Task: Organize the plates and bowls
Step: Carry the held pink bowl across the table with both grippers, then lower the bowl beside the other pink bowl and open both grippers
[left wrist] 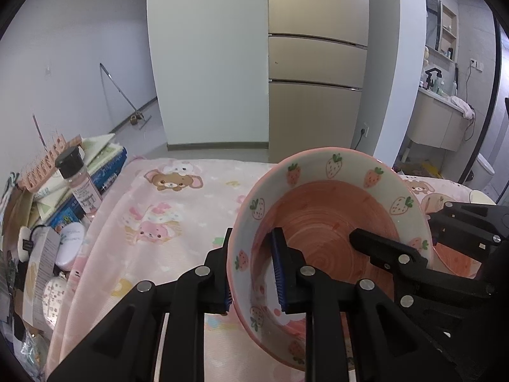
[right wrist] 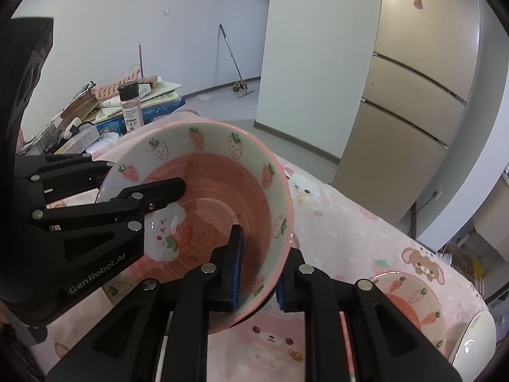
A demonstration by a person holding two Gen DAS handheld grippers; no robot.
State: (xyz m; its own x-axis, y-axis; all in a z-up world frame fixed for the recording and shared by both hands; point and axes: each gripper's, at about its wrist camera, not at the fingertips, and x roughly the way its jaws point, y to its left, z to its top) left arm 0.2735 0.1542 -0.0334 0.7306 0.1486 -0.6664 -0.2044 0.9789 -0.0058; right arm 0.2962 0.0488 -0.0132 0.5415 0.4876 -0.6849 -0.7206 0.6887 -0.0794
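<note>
A pink bowl with strawberry prints (left wrist: 334, 222) (right wrist: 206, 222) sits low over the pink cartoon tablecloth (left wrist: 178, 210), and a gripper straddles each side of it. My left gripper (left wrist: 253, 286) has one blue pad outside the bowl's left wall and one inside. My right gripper (right wrist: 259, 281) straddles the right rim the same way. On both, the jaws stand slightly parted, with a sliver of wall showing beside the inner pad. Each gripper also shows in the other's view: the right gripper (left wrist: 400, 222) and the left gripper (right wrist: 146, 175).
A second strawberry dish (right wrist: 410, 302) and a white bowl (right wrist: 474, 343) lie to the right on the cloth. A pile of books, boxes and a black-capped spice jar (left wrist: 79, 178) crowds the left end. A beige fridge (left wrist: 318, 63) stands beyond the table.
</note>
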